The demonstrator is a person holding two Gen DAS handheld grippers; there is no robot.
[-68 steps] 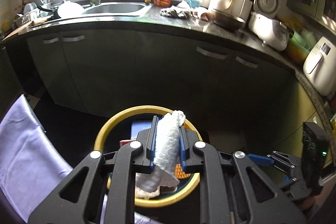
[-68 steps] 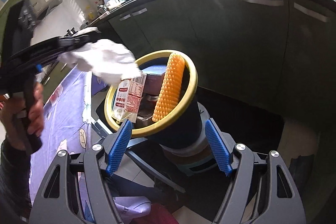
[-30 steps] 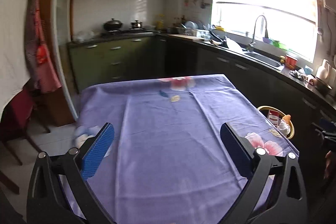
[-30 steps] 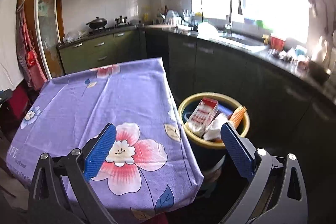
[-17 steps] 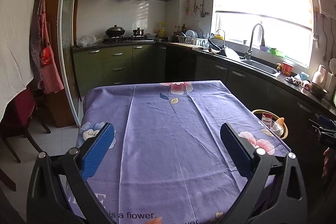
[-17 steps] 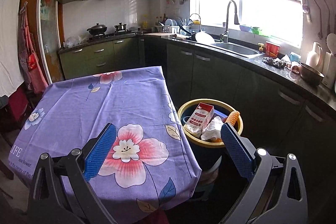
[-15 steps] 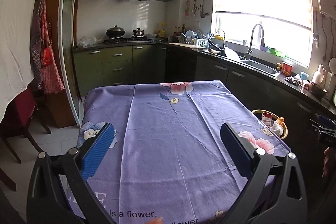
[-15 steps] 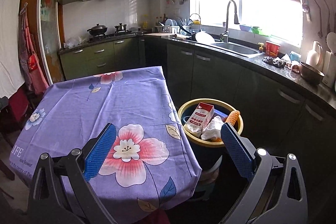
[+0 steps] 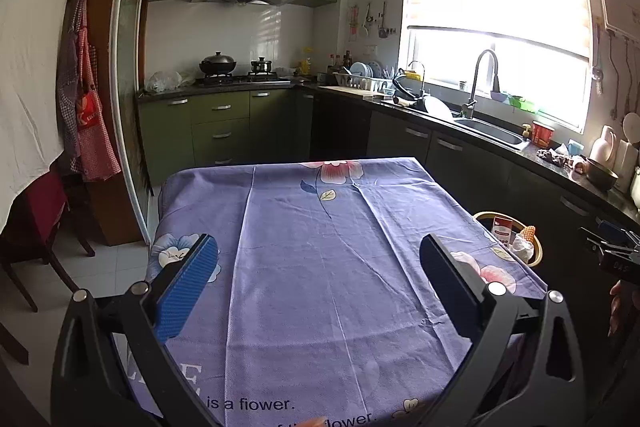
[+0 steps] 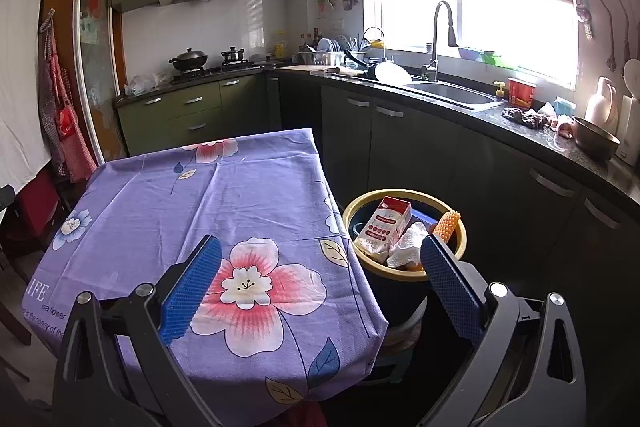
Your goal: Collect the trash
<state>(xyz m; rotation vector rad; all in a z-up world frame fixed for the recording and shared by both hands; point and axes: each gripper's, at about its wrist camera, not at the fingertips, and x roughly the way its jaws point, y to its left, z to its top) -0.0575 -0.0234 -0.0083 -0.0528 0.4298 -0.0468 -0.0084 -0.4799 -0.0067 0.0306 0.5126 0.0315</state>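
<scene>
A dark bin with a yellow rim (image 10: 460, 251) stands on the floor at the table's right side. It holds a red-and-white carton (image 10: 386, 225), a crumpled white tissue (image 10: 408, 245) and an orange spiky roller (image 10: 446, 223). The bin also shows small in the left wrist view (image 9: 538, 255). My left gripper (image 9: 318, 285) is open and empty above the purple flowered tablecloth (image 9: 320, 251). My right gripper (image 10: 320, 277) is open and empty above the table's right corner, with its right finger in front of the bin.
Dark cabinets and a counter with a sink (image 10: 452, 93) run along the right, close behind the bin. A stove with pots (image 9: 236, 71) is at the back. A red chair (image 9: 36, 215) stands left of the table (image 10: 168, 203). The right gripper's body shows at the far right of the left view (image 9: 612, 251).
The left gripper dropped the white tissue into the bin and opened. Both grippers then pulled back and up from the bin to above the table. In the last half second little has moved.
</scene>
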